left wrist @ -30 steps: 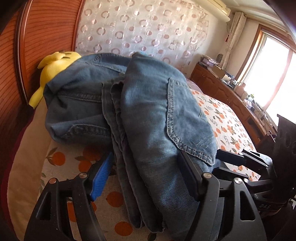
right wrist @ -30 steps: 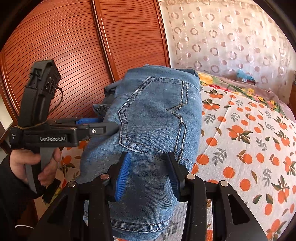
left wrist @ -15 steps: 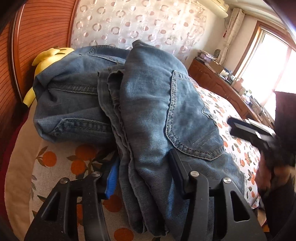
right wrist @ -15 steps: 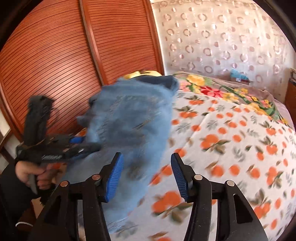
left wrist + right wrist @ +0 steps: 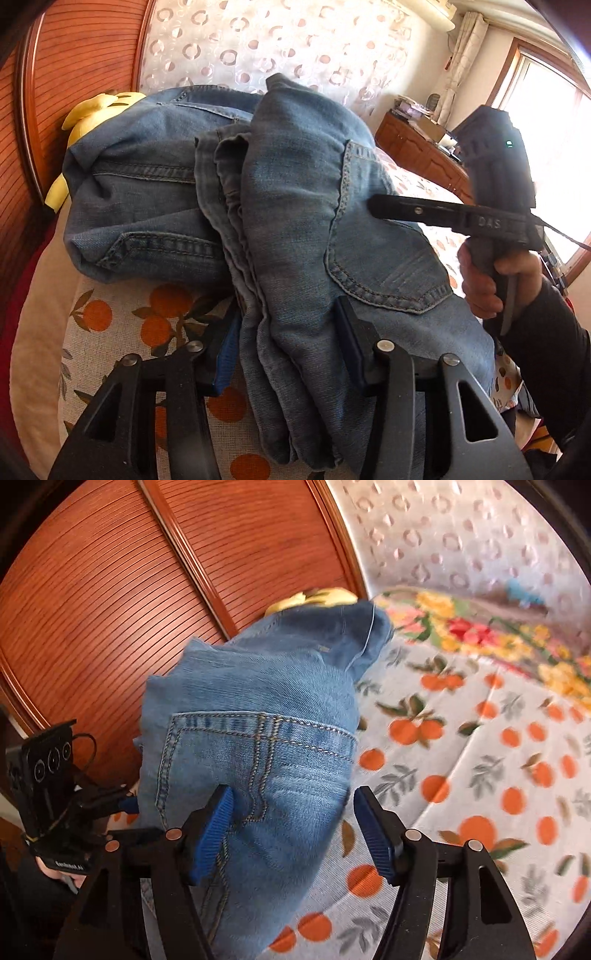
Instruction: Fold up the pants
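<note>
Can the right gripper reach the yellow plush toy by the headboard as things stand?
Probably not directly: the folded jeans lie between the open right gripper and the yellow plush toy, covering most of it.

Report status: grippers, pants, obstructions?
Left gripper shut on folded jeans. Right gripper open, hovering over jeans, holding nothing. Jeans bundled on orange-print bedspread. Yellow plush toy and a second folded pair behind them.

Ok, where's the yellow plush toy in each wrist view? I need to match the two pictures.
Left wrist: yellow plush toy at upper left, behind the folded jeans, against the wooden headboard.
Right wrist: the toy peeks out at top centre, just above the jeans.
Shared landmark: the orange-print bedsheet under the jeans.
</note>
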A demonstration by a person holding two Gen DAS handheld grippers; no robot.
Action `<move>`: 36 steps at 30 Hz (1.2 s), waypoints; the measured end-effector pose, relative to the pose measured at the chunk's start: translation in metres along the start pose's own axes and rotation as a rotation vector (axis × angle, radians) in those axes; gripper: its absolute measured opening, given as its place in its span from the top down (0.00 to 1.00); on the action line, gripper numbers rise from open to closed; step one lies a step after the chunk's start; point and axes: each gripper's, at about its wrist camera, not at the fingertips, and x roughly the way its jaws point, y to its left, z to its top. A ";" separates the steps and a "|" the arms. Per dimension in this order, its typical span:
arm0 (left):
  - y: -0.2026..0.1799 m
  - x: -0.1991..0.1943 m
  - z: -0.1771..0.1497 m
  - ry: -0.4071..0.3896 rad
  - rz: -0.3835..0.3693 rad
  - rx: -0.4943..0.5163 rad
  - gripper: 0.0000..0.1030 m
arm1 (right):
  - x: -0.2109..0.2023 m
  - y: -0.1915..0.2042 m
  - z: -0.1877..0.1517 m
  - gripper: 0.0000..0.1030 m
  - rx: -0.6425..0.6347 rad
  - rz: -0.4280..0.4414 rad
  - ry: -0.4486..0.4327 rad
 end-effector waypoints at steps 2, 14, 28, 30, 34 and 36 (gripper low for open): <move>-0.001 -0.003 0.000 -0.004 -0.001 0.002 0.62 | 0.006 -0.007 -0.001 0.33 0.027 0.045 0.019; -0.007 -0.029 -0.004 -0.080 -0.054 -0.024 0.82 | -0.030 0.025 0.007 0.76 -0.044 0.049 -0.068; 0.043 -0.112 0.075 -0.283 -0.017 -0.038 0.82 | -0.033 0.104 0.109 0.77 -0.154 0.077 -0.194; 0.054 -0.114 0.095 -0.280 0.008 -0.020 0.82 | -0.024 0.102 0.122 0.77 -0.135 0.087 -0.217; 0.075 -0.100 0.136 -0.241 0.053 0.020 0.82 | 0.003 0.085 0.140 0.77 -0.089 0.090 -0.258; 0.085 -0.080 0.154 -0.198 0.079 0.042 0.82 | 0.026 0.071 0.146 0.77 -0.058 0.068 -0.268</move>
